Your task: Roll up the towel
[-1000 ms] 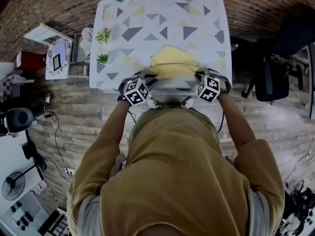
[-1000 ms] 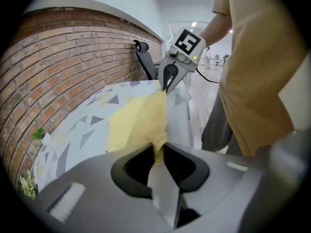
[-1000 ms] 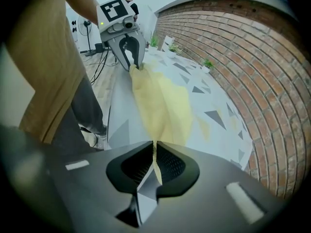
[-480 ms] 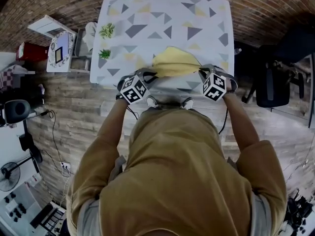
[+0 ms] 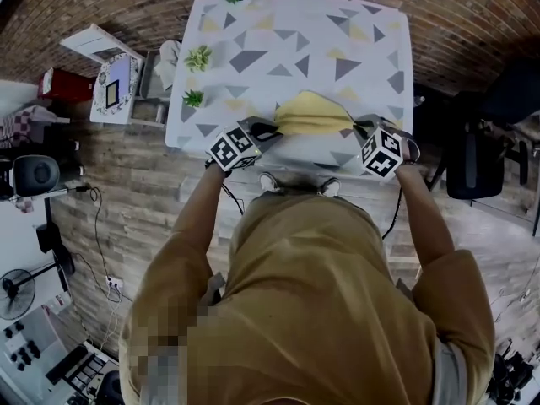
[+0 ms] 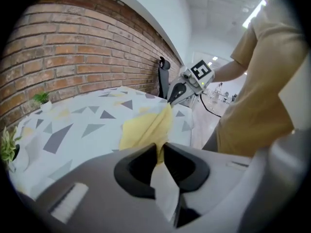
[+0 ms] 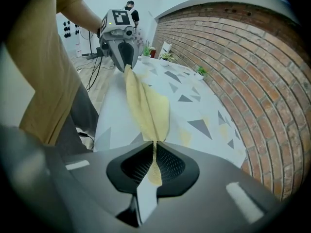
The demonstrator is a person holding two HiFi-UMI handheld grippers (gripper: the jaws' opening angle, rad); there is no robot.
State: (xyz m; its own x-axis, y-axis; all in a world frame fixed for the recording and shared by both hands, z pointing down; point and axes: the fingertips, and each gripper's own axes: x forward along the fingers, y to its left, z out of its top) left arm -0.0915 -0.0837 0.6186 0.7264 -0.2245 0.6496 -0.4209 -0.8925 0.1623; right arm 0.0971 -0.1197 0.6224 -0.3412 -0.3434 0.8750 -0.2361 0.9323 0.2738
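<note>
A yellow towel [image 5: 314, 113] hangs stretched between my two grippers over the near edge of the patterned table [image 5: 278, 32]. My left gripper [image 5: 268, 130] is shut on the towel's left corner; in the left gripper view the yellow towel [image 6: 146, 127] runs from its closed jaws to the other gripper. My right gripper [image 5: 358, 126] is shut on the right corner, and the right gripper view shows the towel [image 7: 146, 106] pinched between the jaws and stretched toward the left gripper [image 7: 125, 64]. The far part of the cloth still rests on the tabletop.
Three small potted plants [image 5: 199, 57] stand along the table's left side and far edge. A brick wall [image 7: 243, 72] runs beyond the table. A dark chair [image 5: 477, 154] stands to the right, and a small white stand [image 5: 114, 78] to the left.
Both grippers have lifted the towel's near edge and drawn it taut between them. The yellow cloth on the table looks narrower than before.
</note>
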